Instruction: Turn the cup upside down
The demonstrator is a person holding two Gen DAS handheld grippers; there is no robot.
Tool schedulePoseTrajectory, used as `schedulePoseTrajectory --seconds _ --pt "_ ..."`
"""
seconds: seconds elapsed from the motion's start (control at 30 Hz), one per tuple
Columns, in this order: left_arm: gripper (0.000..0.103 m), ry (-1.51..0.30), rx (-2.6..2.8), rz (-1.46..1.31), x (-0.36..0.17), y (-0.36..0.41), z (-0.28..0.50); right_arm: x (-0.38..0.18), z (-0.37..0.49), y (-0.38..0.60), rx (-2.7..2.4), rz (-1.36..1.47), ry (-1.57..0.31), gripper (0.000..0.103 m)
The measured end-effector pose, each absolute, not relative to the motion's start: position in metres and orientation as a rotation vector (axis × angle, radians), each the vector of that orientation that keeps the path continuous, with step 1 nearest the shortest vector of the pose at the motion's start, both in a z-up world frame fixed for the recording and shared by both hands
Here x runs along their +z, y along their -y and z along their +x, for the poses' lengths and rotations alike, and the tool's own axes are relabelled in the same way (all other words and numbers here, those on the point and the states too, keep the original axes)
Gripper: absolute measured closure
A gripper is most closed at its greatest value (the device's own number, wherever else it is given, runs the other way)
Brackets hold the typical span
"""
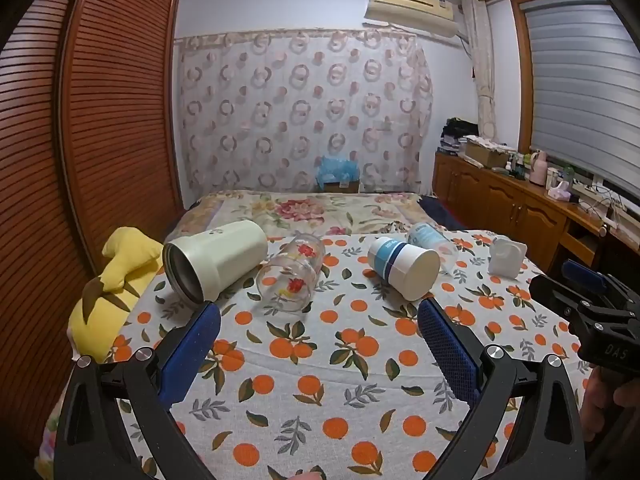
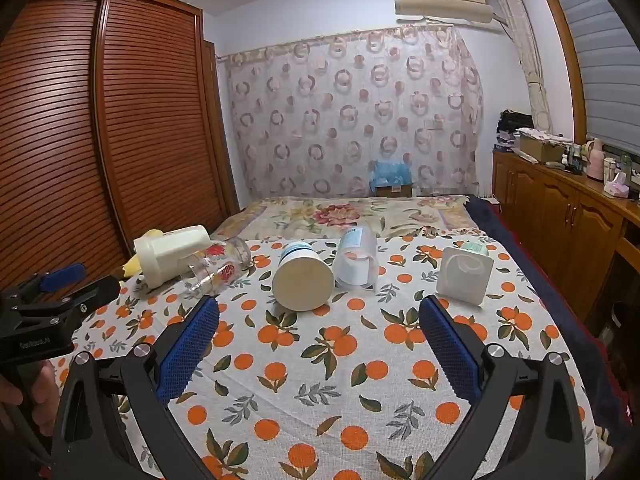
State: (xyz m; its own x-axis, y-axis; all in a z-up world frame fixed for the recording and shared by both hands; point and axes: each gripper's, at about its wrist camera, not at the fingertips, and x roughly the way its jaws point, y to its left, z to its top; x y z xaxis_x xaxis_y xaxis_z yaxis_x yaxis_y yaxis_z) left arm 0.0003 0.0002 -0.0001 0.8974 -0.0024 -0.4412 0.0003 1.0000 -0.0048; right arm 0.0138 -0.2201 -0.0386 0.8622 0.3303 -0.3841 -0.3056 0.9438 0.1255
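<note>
Several cups lie on their sides on the orange-print cloth [image 1: 320, 360]. From the left: a cream tumbler [image 1: 216, 260] [image 2: 172, 254], a clear glass with red flowers [image 1: 290, 276] [image 2: 218, 266], a white cup with blue bands [image 1: 404, 266] [image 2: 303, 276], a frosted clear cup [image 1: 430, 240] [image 2: 356, 258], and a white square cup [image 1: 506, 256] [image 2: 464, 274]. My left gripper [image 1: 319, 312] is open and empty, short of the glass. My right gripper [image 2: 319, 308] is open and empty, just short of the banded cup.
A yellow plush toy [image 1: 116, 292] lies at the cloth's left edge by the brown slatted wardrobe [image 1: 80, 160]. A wooden cabinet [image 2: 568, 216] with clutter runs along the right. A floral bedspread [image 1: 304, 208] and a patterned curtain lie behind.
</note>
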Motion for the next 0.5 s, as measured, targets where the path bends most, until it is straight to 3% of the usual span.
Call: schedulePoseTrajectory --seconds 0.5 --pt "0.008 -0.451 0.000 -0.003 0.0001 0.0001 0.0002 -0.0372 0.0129 0.2211 0.334 0.060 -0.411 0.002"
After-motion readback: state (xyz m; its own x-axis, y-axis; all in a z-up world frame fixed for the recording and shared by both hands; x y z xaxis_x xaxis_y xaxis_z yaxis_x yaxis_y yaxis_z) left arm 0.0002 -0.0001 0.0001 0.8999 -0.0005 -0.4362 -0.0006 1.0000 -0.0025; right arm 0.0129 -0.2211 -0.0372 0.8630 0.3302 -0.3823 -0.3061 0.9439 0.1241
